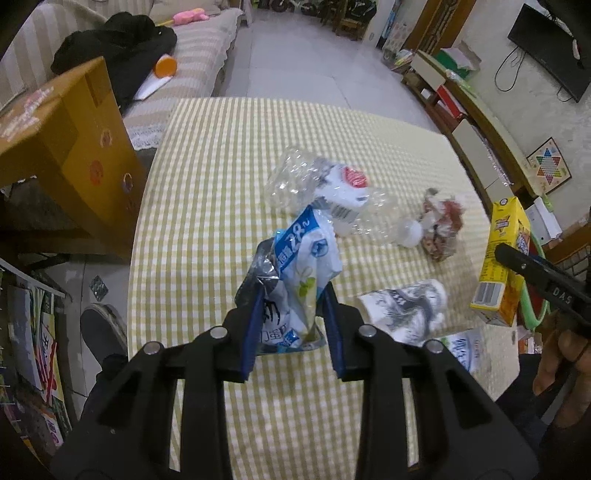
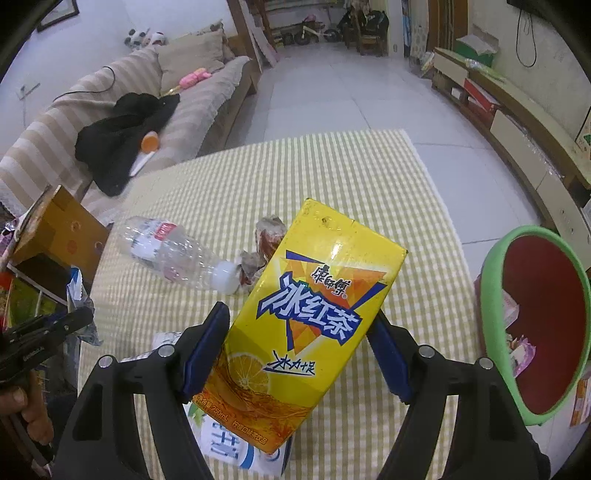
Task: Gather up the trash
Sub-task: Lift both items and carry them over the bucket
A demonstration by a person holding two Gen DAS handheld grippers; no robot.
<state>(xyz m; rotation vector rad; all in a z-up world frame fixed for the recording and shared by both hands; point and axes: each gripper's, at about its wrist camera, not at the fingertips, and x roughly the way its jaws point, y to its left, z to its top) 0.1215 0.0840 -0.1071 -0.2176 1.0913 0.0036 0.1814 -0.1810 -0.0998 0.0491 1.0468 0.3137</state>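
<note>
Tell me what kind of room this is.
Most likely a home living room: a striped sofa beside the checked-cloth table, a wall-mounted TV above a long low cabinet, and children's bikes parked at the far end.

yellow carton (image 2: 295, 325) tilted; blue-white wrapper (image 1: 295, 280) perhaps crumpled.

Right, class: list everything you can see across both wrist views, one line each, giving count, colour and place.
Drink carton: one, yellow, held above the table.
Snack wrapper: one, blue-white, held above the table.
Plastic bottle: one, clear, lying mid-table.
Crumpled wrapper: one, red-brown, beside the bottle cap.
Paper wad: one, white-grey, near table edge.
Bin: one, green rim, right of table.
Table: one, yellow-checked cloth.
Cardboard box: one, orange, left.
Left gripper: shut on wrapper.
Right gripper: shut on carton.
</note>
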